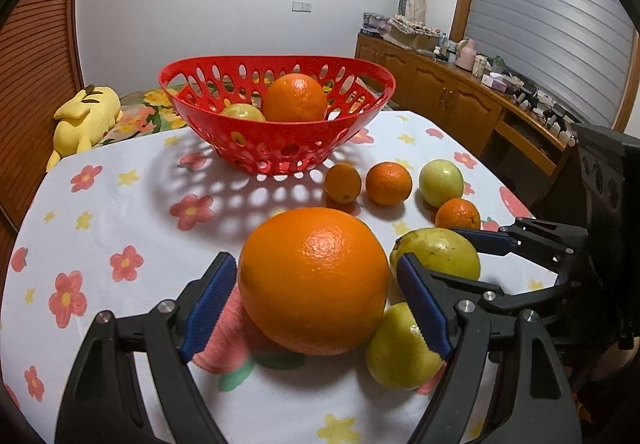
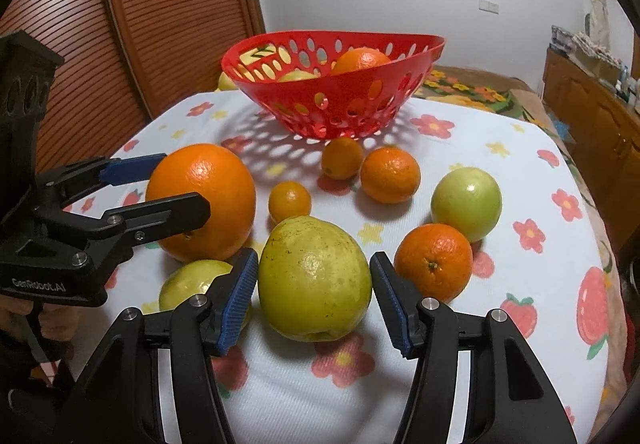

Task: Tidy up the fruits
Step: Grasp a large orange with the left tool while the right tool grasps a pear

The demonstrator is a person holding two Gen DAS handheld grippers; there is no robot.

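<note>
Left wrist view first: looks along the left gripper [image 1: 316,262], fingers wide apart, one blue pad on each side of the big orange [image 1: 314,292], with a thin gap showing, so not squeezing yet. Finds that orange near the front edge of the table [image 1: 120,204], down on the flower cloth. Looks heavy and round, with firm bumpy skin (good for rubber pads, not too slippery). Best to grab across the fat middle, so nothing pops out upward. Could roll if pushed from one side only, so better to close both pads evenly.

Right wrist view next: shows the right gripper [image 2: 314,258] closed onto the big yellow-green fruit [image 2: 314,284], pads right against both sides, holding it. Rests just beside the orange, also near the front edge, not lifted yet. Looks smooth and a bit waxy, wider at the bottom, so probably slippier. Needs a firm but gentle squeeze, to avoid bruises.

Probably bound for the red basket [image 1: 280,152] near the far edge, already holding an orange and a pale fruit. Between basket and grippers: a few small oranges and a round green fruit.
</note>
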